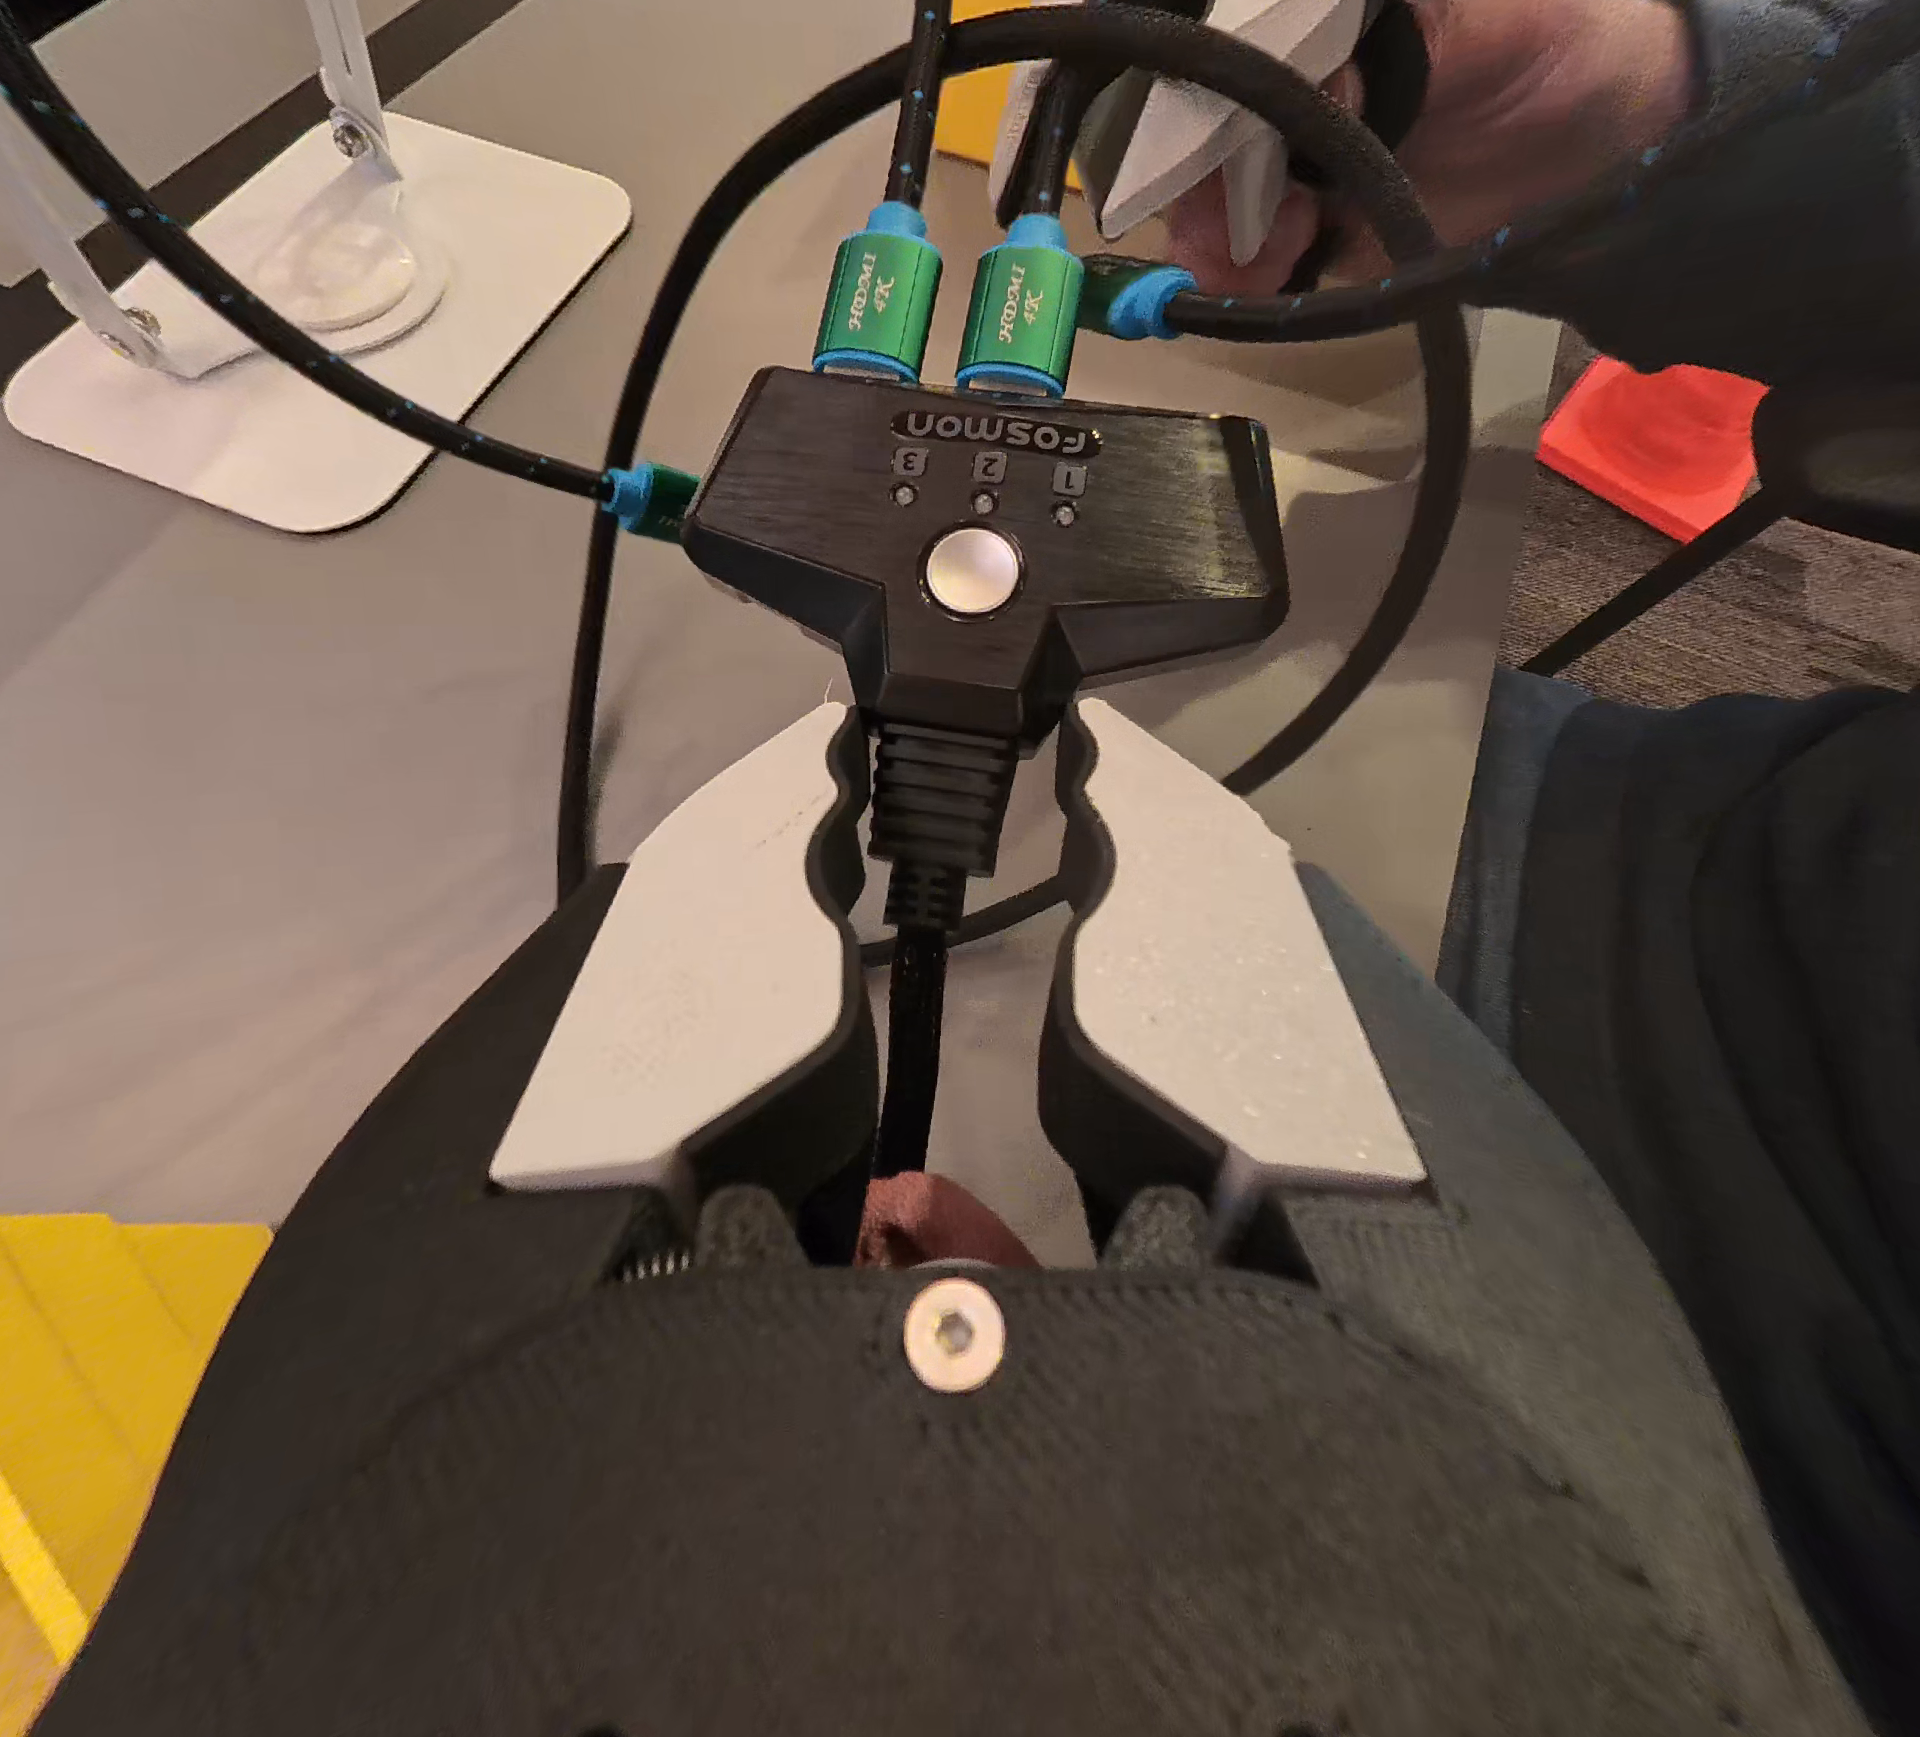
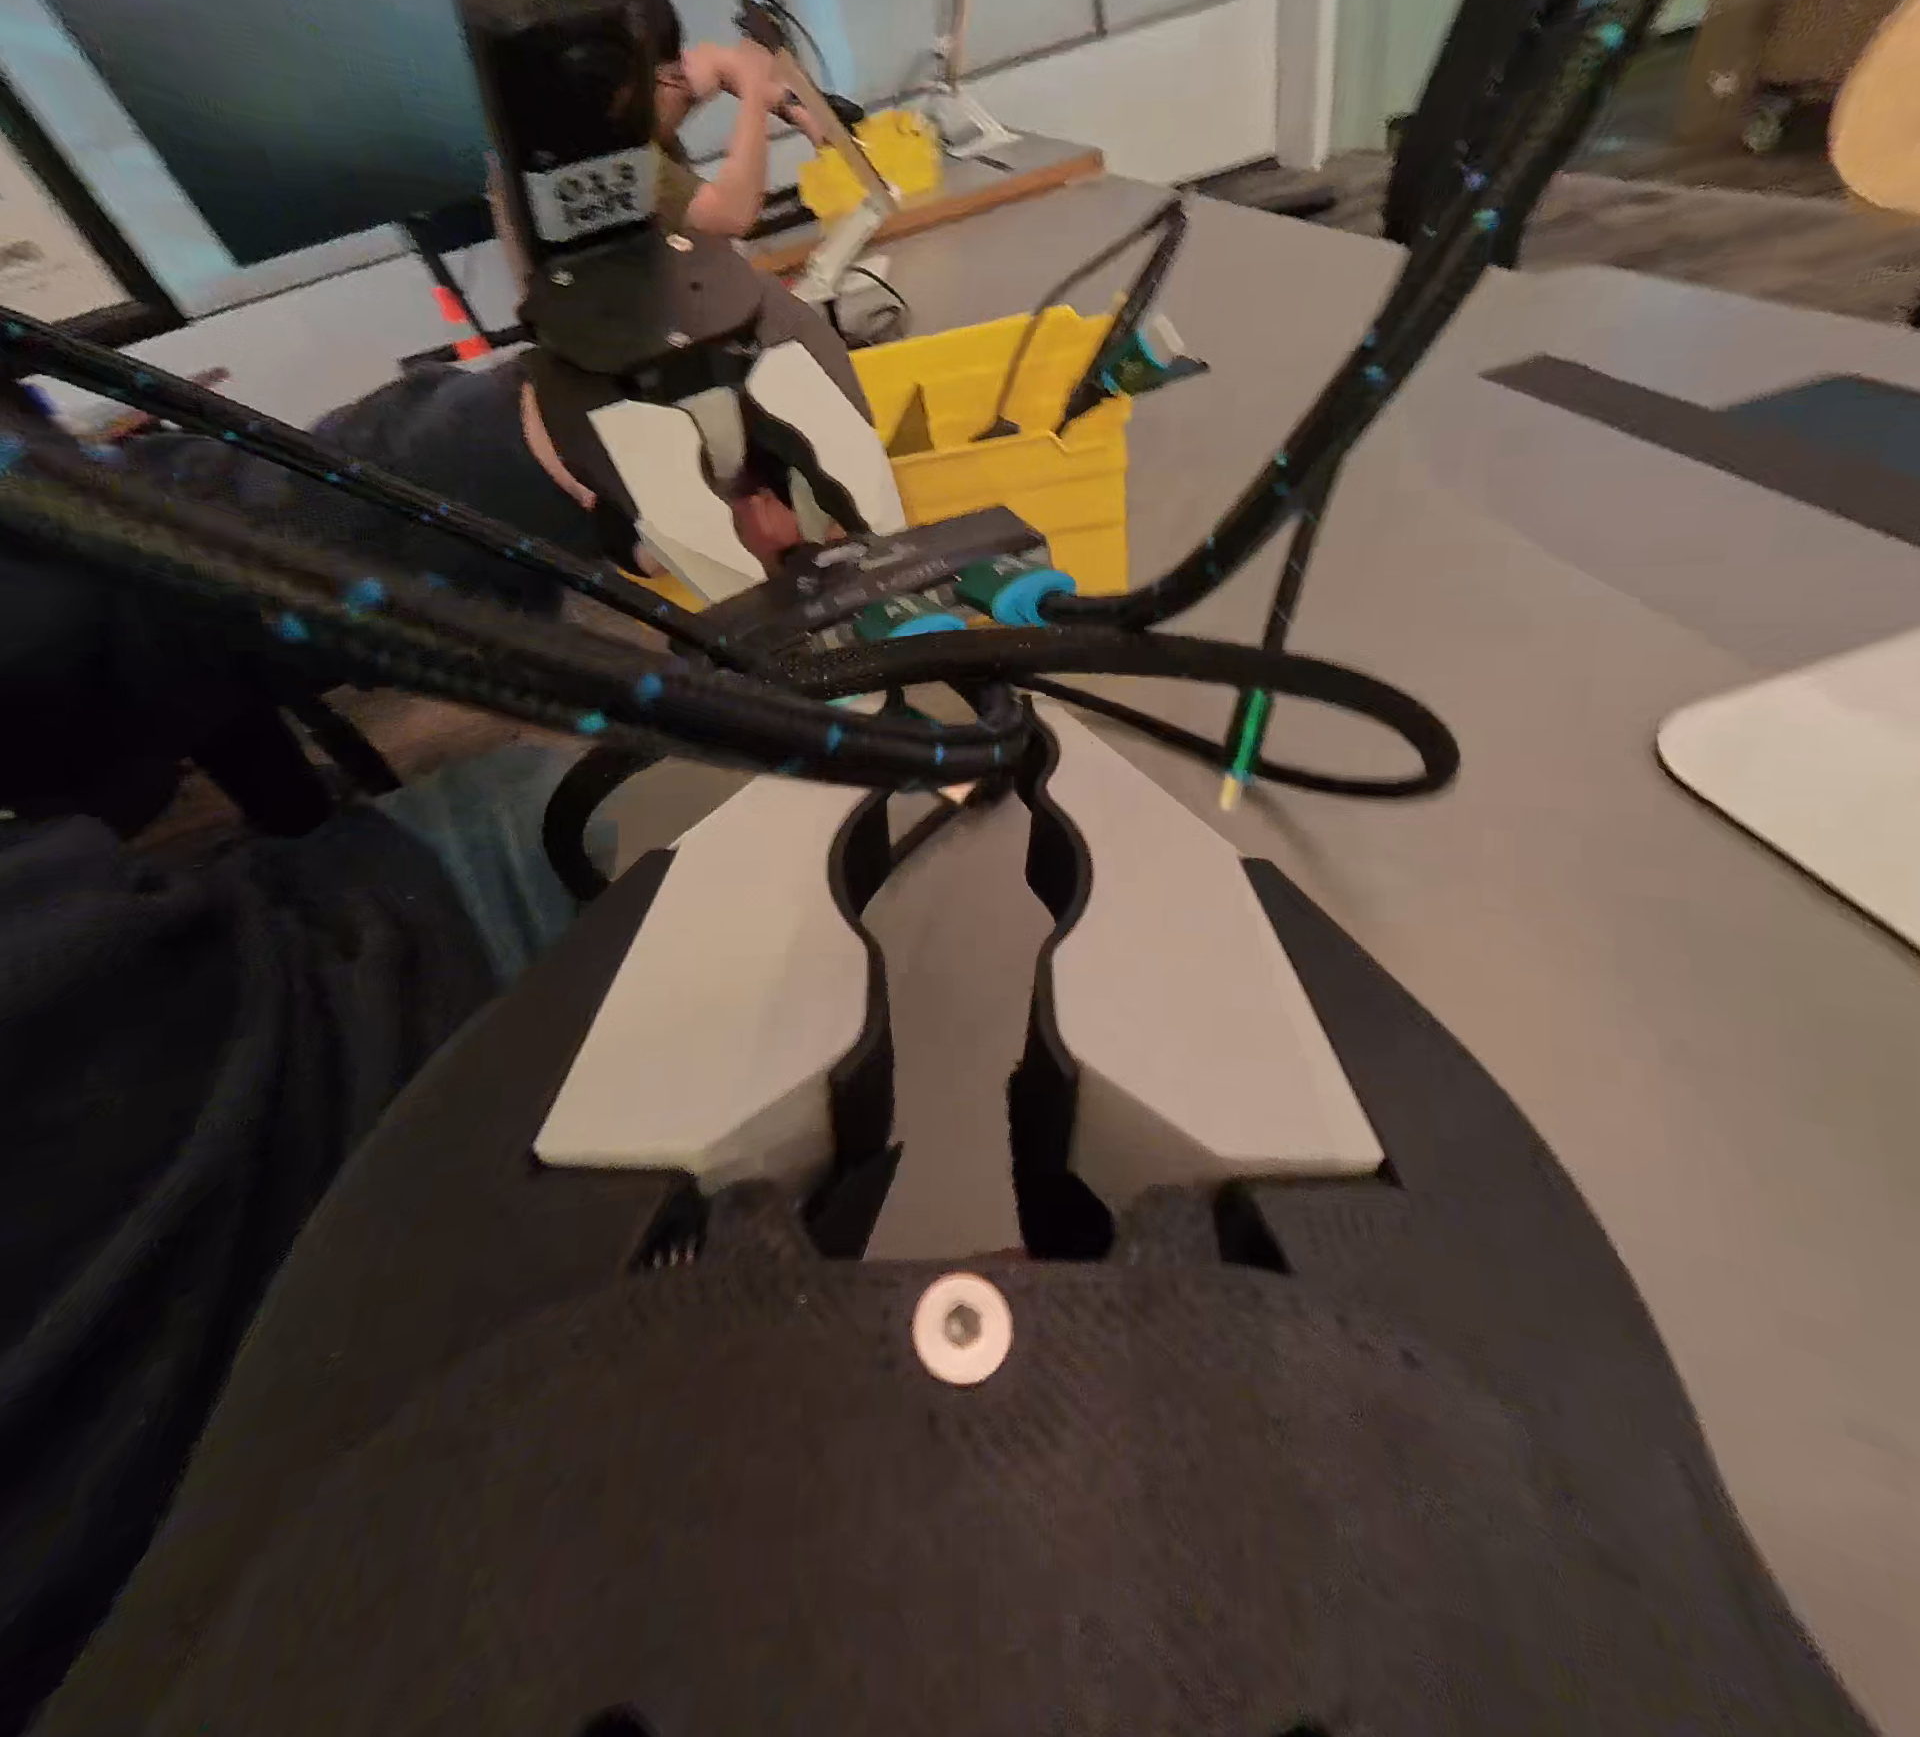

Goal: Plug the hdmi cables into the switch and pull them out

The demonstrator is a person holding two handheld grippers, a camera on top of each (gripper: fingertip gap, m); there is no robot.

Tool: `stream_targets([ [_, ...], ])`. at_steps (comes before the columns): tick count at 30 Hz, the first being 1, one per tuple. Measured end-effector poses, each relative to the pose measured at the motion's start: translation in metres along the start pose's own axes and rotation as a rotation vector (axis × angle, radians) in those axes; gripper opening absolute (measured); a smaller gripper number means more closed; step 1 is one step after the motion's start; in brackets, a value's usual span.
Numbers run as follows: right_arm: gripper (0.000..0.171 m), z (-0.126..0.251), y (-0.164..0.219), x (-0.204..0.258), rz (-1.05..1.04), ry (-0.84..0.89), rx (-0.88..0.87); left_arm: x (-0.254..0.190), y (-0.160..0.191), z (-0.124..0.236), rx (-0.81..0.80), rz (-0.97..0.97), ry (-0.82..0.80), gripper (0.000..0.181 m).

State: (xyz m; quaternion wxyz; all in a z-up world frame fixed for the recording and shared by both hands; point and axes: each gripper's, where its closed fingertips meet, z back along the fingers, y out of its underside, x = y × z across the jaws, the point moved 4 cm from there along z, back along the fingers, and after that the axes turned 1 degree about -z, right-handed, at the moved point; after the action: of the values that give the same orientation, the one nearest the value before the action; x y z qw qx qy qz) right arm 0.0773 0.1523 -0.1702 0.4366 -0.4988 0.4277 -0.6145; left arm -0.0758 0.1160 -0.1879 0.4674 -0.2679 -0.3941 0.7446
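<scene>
Left gripper (image 1: 961,742) pinches HDMI switch (image 1: 987,524) at its near strain relief; right gripper (image 2: 951,752) pinches braided cable (image 2: 727,700).

Motion blur smears the switch (image 2: 904,570) and its green plugs (image 2: 997,591) in the right wrist view; braided cables (image 2: 727,700) hide what the right gripper's (image 2: 951,768) jaws clamp.

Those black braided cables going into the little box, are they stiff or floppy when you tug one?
Probably springy rather than limp: the braided cables hold broad arcs above the table instead of sagging. Their green plugs look rigid, so a pull likely drags the switch unless the left gripper braces it.
</scene>
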Motion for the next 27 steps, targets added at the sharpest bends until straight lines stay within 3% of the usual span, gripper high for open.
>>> stream_targets([
  [5, 0.019, -0.016, -0.006, 0.012, 0.049, -0.122, -0.017, -0.003, -0.004, 0.003, -0.019, -0.006, 0.029, 0.034],
  [18, 0.019, -0.027, -0.009, 0.015, 0.167, -0.201, -0.045, -0.007, -0.007, 0.006, -0.026, 0.03, 0.096, 0.034],
  [27, 0.027, -0.035, -0.014, 0.013, 0.089, -0.246, -0.02, -0.005, -0.002, 0.005, -0.006, 0.036, 0.098, 0.033],
])
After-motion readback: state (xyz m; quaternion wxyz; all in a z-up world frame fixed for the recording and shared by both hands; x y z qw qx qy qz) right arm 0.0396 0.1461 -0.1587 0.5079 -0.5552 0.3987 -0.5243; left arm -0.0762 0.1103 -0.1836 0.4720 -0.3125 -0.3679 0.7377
